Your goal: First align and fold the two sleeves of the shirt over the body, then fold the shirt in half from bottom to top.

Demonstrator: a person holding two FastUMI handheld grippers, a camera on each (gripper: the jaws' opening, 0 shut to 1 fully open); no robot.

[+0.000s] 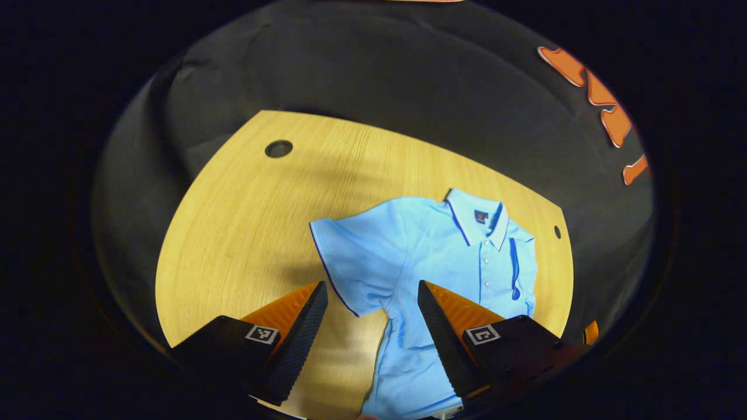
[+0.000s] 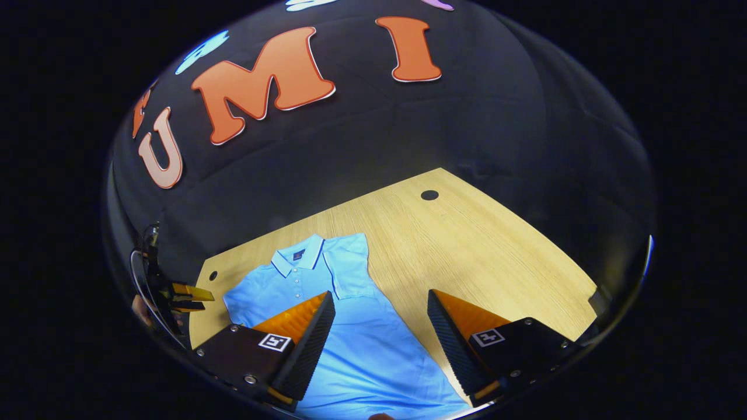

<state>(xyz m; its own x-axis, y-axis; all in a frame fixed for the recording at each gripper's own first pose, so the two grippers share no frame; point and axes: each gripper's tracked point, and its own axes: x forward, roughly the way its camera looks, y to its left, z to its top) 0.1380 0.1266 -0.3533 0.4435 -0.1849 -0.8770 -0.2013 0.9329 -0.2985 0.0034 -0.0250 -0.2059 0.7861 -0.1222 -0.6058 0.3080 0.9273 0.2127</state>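
I see a light blue polo shirt (image 1: 443, 256) lying flat, collar toward the far edge of the wooden surface (image 1: 245, 233); one short sleeve (image 1: 341, 262) lies spread out to the side, and the other sleeve (image 2: 348, 262) is already folded over the body. My left hand-held gripper (image 1: 372, 303) hovers above the spread sleeve with its fingers wide apart, gripping nothing. My right hand-held gripper (image 2: 380, 312) hangs over the shirt's lower body near the folded side, fingers likewise spread and empty.
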